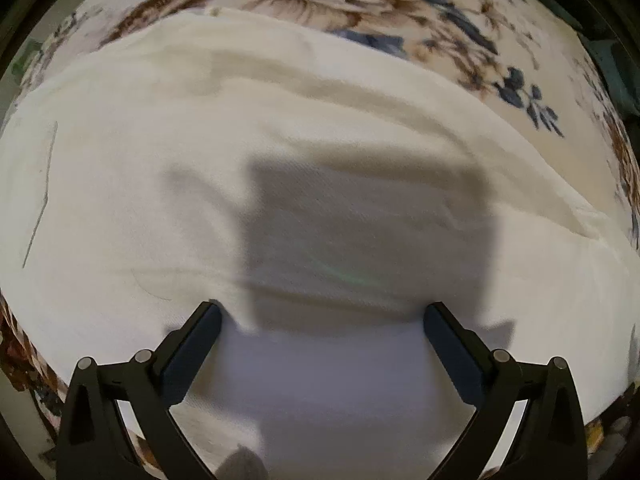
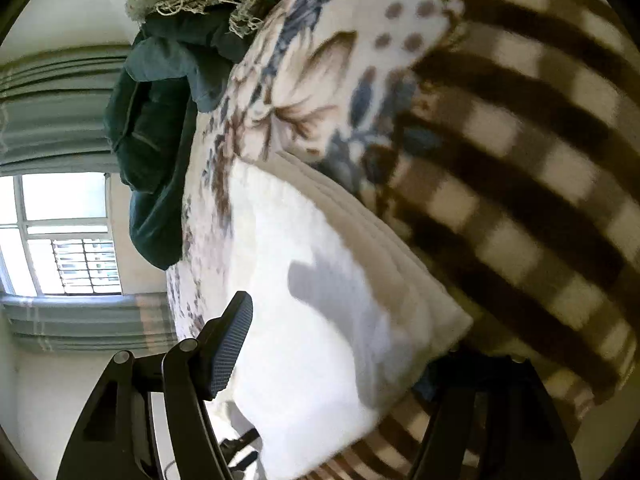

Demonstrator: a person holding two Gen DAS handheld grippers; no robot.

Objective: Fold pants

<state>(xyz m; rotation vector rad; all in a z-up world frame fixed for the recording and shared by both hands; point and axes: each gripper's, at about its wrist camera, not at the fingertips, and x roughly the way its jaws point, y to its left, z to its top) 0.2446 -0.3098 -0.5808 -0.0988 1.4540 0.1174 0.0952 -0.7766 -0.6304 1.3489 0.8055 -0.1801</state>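
1. Left wrist view: the white pants (image 1: 280, 160) lie spread flat over a floral bedspread (image 1: 460, 20); the left gripper (image 1: 322, 316) hovers directly above them, jaws released wide, nothing between.
2. Right wrist view: the right gripper (image 2: 340, 344) stands partly open beside a folded edge of the pants (image 2: 320, 280); whether its pads touch cloth cannot be told.
3. Handling, as judged: light, limp, wrinkle-prone fabric; best pinched at a hem or folded edge, not mid-panel.
4. A dark green garment (image 2: 160, 140) lies well apart.
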